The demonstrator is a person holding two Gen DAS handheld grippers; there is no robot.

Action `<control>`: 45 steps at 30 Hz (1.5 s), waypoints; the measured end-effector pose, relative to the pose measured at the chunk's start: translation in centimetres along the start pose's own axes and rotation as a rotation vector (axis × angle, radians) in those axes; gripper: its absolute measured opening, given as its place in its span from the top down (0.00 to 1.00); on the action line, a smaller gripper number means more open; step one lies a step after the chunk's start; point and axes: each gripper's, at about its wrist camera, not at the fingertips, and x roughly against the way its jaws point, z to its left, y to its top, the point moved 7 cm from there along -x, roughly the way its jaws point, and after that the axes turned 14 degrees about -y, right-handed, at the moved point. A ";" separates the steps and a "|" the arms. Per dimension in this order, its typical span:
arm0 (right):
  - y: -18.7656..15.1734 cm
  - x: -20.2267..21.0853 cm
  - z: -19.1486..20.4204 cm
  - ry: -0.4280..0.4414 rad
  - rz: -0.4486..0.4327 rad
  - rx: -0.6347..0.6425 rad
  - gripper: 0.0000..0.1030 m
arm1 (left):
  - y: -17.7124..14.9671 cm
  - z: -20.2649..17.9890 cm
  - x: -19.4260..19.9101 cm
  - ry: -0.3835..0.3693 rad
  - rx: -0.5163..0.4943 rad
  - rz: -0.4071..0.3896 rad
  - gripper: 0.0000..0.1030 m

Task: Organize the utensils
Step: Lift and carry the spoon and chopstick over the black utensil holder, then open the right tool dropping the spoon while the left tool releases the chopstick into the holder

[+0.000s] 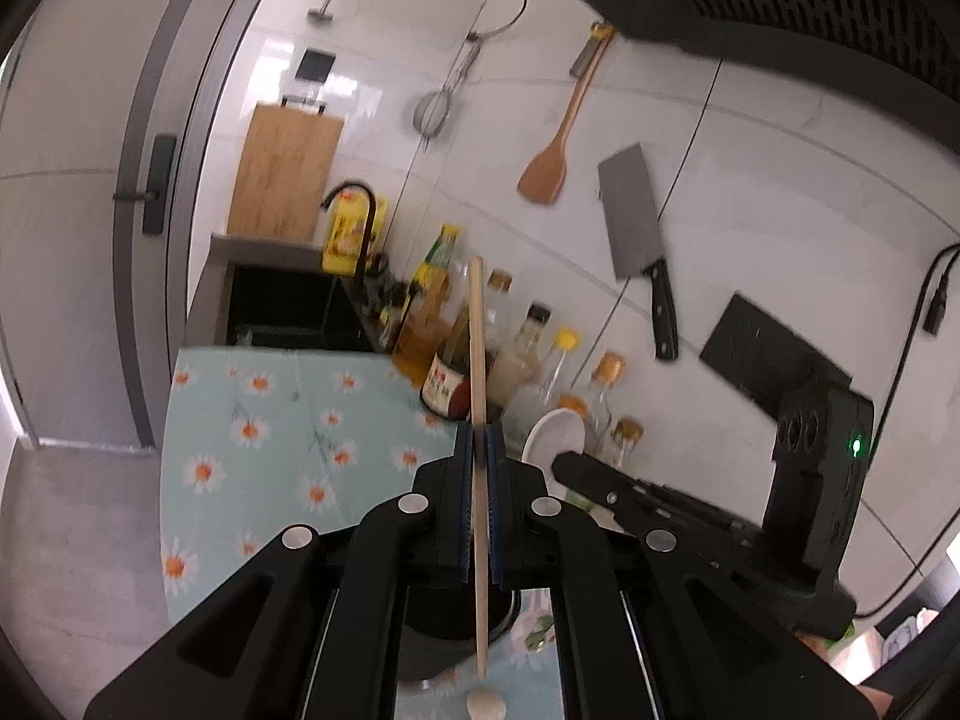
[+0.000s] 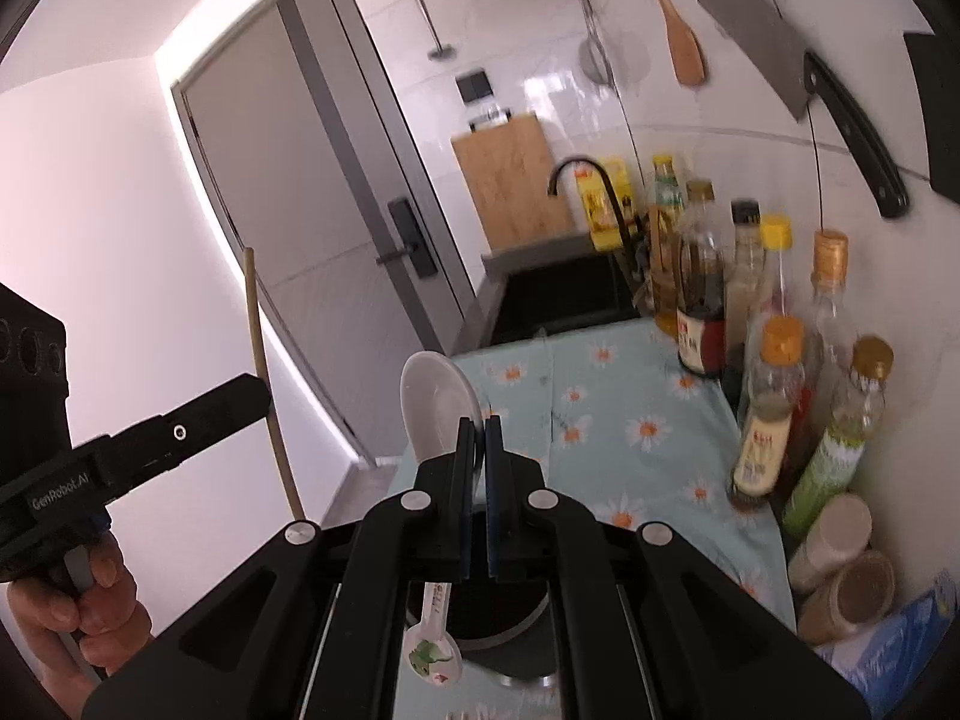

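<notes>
Above the daisy-print tablecloth [image 2: 606,396] and dark holder [image 2: 510,618], our right gripper [image 2: 479,450] clenched a white spoon [image 2: 435,402], our left gripper [image 1: 479,456] a wooden chopstick [image 1: 476,330], which we judged could slip from so thin a pinch.

Wooden chopstick [image 1: 477,420] near-upright, clamped mid-length. White ceramic spoon [image 2: 435,414] bowl-up, handle pinched. Both above dark holder [image 2: 498,618].
</notes>
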 end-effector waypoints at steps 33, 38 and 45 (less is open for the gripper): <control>-4.9 -5.1 -0.2 0.000 0.067 -0.059 0.83 | -6.2 5.6 -4.8 0.064 0.107 0.084 0.96; -4.9 -3.9 -0.3 -0.002 0.055 -0.068 0.78 | -6.4 5.4 -4.1 0.074 0.114 0.092 0.96; -4.4 -2.4 -0.4 -0.001 0.035 -0.068 0.73 | -6.4 5.1 -2.9 0.084 0.126 0.082 0.82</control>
